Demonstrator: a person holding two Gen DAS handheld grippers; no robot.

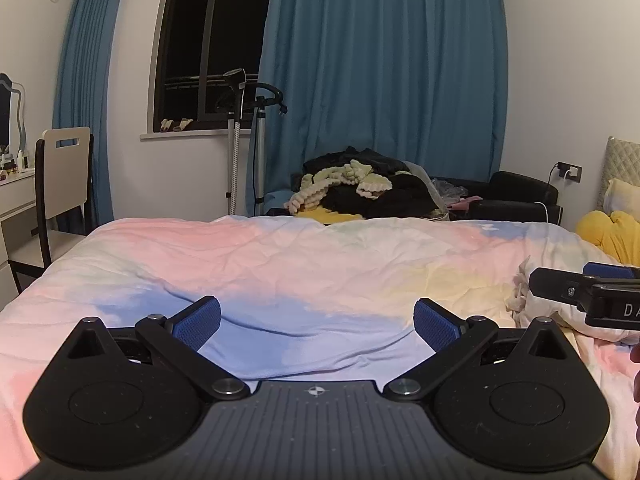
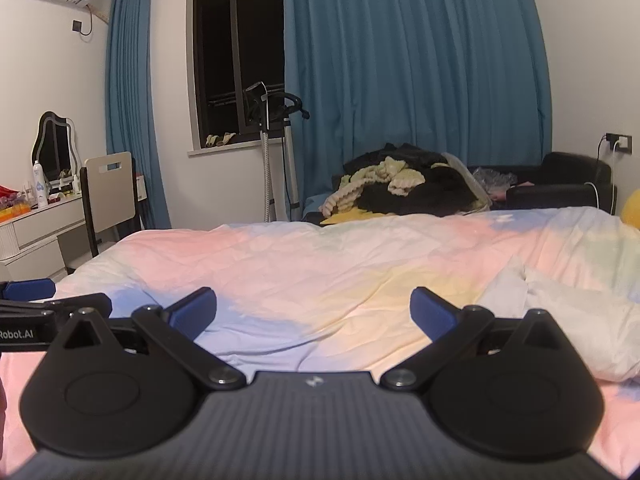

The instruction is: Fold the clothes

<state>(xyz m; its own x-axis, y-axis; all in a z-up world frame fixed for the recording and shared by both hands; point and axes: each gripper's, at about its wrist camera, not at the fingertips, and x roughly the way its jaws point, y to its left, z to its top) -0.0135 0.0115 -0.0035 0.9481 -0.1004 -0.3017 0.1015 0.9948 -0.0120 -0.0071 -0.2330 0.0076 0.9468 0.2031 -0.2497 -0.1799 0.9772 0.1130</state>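
both claws hover over the bed (image 1: 280, 264), empty: the left claw (image 1: 317, 322) stands spread wide, and the right claw (image 2: 314, 312) is spread wide too. the garment to fold, a crumpled cream cloth (image 2: 568, 320), lies bunched on the bed to the right (just beside the right claw). to do this well, i'd reach for an edge, pinch a single layer, and spread it flat before folding.

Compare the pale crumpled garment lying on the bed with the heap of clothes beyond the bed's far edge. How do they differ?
The pale garment is one cream piece; the heap mixes black, fluffy cream and yellow items. The garment lies on the pastel duvet near the open right gripper; the heap sits beyond the bed, before the blue curtain. Both are unfolded.
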